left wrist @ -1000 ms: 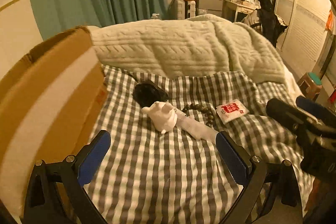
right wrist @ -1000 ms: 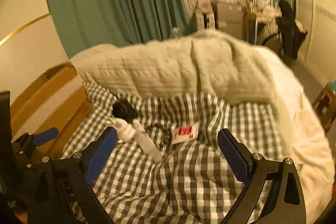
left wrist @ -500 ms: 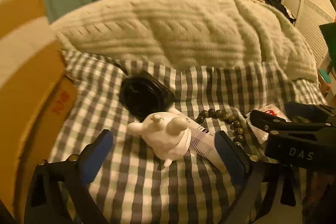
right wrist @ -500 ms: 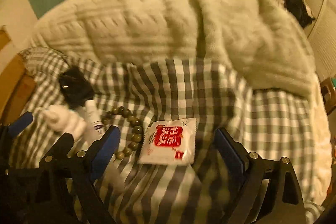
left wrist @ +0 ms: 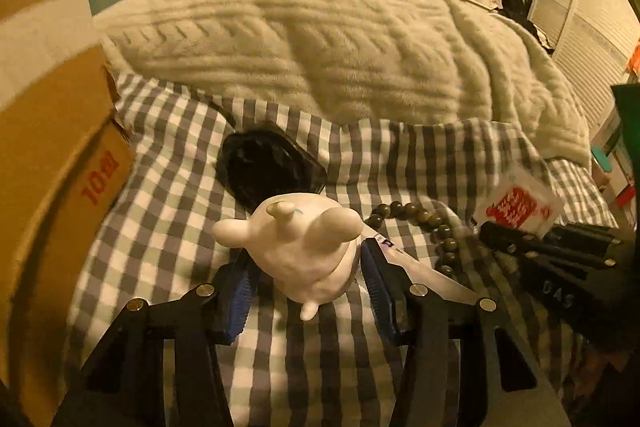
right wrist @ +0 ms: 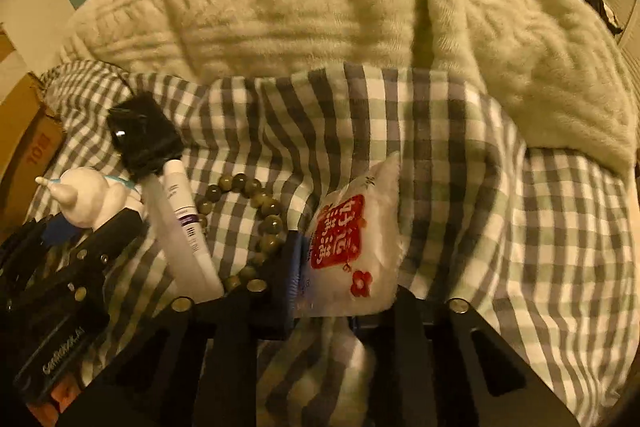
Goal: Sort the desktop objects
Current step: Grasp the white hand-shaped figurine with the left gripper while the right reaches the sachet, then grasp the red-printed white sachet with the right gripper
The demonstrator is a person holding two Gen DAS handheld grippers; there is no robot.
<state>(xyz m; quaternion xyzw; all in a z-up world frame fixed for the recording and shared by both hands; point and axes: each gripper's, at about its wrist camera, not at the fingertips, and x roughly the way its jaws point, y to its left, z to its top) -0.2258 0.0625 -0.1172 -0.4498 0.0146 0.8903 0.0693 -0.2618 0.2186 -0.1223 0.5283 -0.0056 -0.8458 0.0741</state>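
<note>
Jaws of both grippers had just been closing: the left gripper [left wrist: 306,267] clasped a white moulded animal figurine [left wrist: 300,247], the right gripper [right wrist: 324,303] pinched a white sachet with a red label [right wrist: 352,239]. Nothing looked sorted yet. At the figurine's eleven o'clock sat a glossy black case [left wrist: 268,167]; an olive bead bracelet [left wrist: 420,223], a white tube [right wrist: 180,227] and a cardboard box [left wrist: 48,147] at nine o'clock waited on the checked bed sheet [left wrist: 168,219].

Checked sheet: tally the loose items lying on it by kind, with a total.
White figurine: 1
Black case: 1
White tube: 1
Bead bracelet: 1
White packet with red print: 1
Total: 5
</note>
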